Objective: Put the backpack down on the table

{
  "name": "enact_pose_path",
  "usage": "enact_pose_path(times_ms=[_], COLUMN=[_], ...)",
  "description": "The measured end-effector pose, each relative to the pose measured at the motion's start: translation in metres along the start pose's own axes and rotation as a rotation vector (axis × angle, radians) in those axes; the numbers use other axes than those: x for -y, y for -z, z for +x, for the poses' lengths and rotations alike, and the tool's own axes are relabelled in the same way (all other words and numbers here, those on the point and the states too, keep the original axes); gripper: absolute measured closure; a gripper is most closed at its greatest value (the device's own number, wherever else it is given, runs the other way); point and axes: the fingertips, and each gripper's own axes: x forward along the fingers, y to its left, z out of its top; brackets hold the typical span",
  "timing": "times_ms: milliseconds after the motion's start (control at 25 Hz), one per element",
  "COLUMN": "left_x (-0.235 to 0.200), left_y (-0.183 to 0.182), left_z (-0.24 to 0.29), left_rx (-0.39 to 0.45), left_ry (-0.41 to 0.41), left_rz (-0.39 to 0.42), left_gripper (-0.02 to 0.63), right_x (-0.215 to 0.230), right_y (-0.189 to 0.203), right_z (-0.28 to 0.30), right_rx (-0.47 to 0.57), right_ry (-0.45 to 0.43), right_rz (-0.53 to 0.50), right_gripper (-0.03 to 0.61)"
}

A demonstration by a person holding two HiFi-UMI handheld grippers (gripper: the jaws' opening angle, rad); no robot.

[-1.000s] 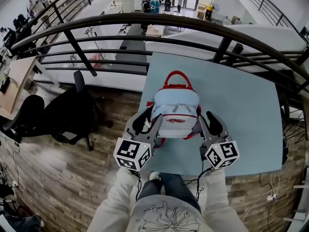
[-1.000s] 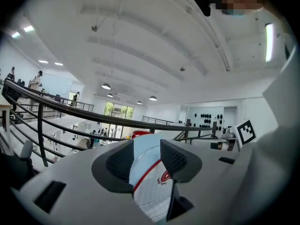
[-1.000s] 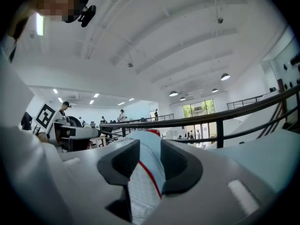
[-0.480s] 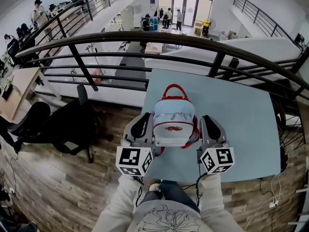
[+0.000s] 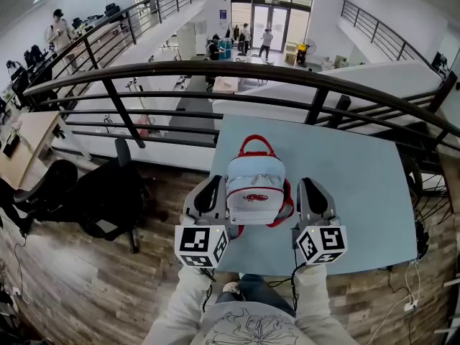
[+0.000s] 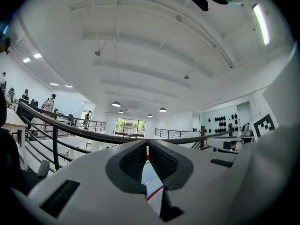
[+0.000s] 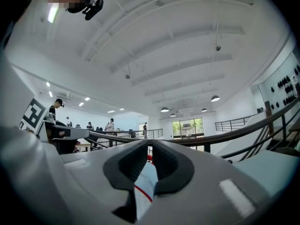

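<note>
A light-blue backpack [image 5: 256,189] with red trim and a red top handle stands upright over the near edge of the pale-blue table [image 5: 352,171]. I cannot tell if its base still touches the top. My left gripper [image 5: 213,187] is shut on the bag's left side. My right gripper [image 5: 307,188] is shut on its right side. In the left gripper view the dark pads [image 6: 136,161] pinch a fold of blue fabric with red piping [image 6: 153,187]. The right gripper view shows the same: ribbed pads [image 7: 164,163] closed on a blue fold [image 7: 143,187].
A black metal railing [image 5: 215,69] curves across behind the table, with a lower floor beyond it. A black office chair [image 5: 108,192] stands on the wooden floor to the left. My legs and a shoe [image 5: 231,287] are under the table's near edge.
Both grippers stood open beside the backpack a second ago. They have since shut on its two sides and risen with it.
</note>
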Motion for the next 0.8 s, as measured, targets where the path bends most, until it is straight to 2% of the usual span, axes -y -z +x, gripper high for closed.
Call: enact_pose_path(times_ms=[800], left_x=[0.0053], left_y=[-0.0025], left_z=[-0.0069], left_rx=[0.004], left_ry=[-0.006], left_rz=[0.011], left_gripper=[0.595], right_x=[0.0014], right_y=[-0.0045], right_z=[-0.0085], right_rx=[0.004], right_ry=[0.009], right_rz=[0.002], right_gripper=[0.547])
